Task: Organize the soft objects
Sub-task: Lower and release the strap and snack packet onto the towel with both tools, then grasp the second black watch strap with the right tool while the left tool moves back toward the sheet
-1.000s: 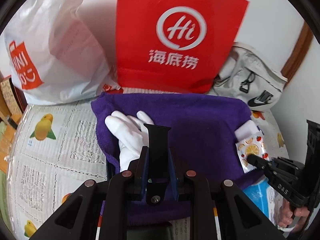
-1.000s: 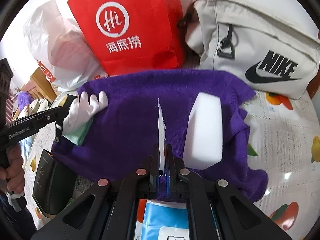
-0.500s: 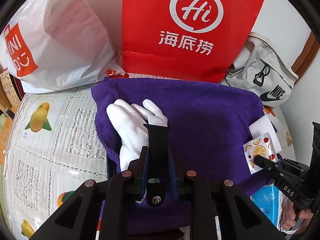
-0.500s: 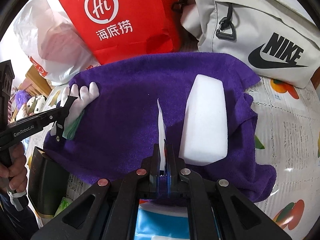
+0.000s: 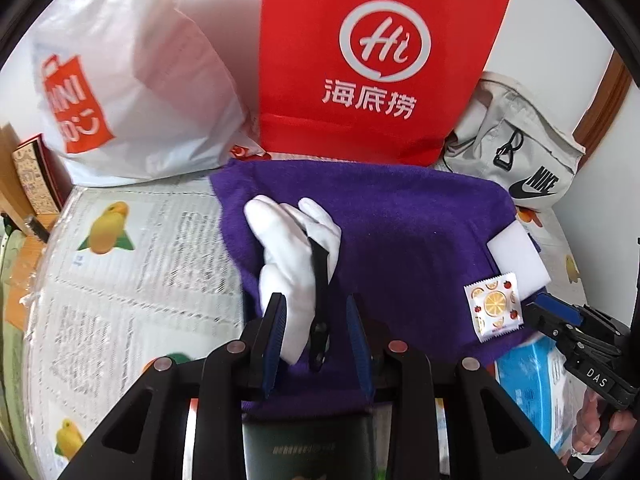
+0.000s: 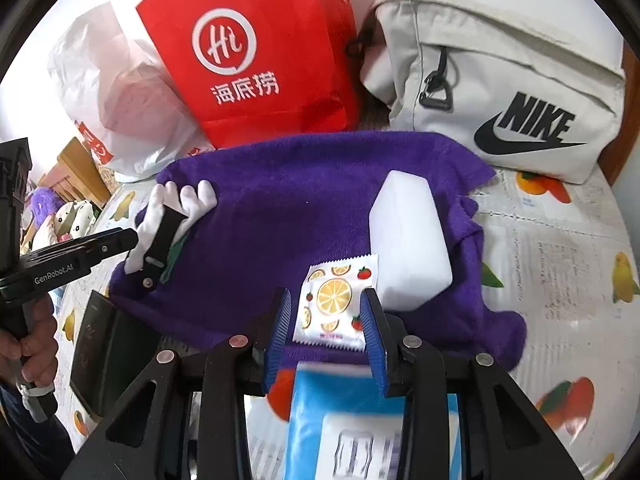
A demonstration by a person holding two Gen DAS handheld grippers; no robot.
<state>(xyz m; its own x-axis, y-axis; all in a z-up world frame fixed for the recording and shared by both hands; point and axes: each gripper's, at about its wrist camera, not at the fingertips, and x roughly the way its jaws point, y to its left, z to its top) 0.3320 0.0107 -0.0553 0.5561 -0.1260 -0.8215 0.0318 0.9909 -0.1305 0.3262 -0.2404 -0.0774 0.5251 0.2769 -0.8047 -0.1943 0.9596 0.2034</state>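
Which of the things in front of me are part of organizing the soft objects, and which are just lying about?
Part of the job:
- purple towel
- white glove
- black strap, on the glove
- fruit-print sachet
- white sponge block

Just lying about:
- red paper bag
- white plastic bag
- grey Nike bag
- blue packet
- fruit-print tablecloth

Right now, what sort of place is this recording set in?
Probably a home: a table under a fruit-print cover, crowded with shopping bags and a Nike bag against a wall.
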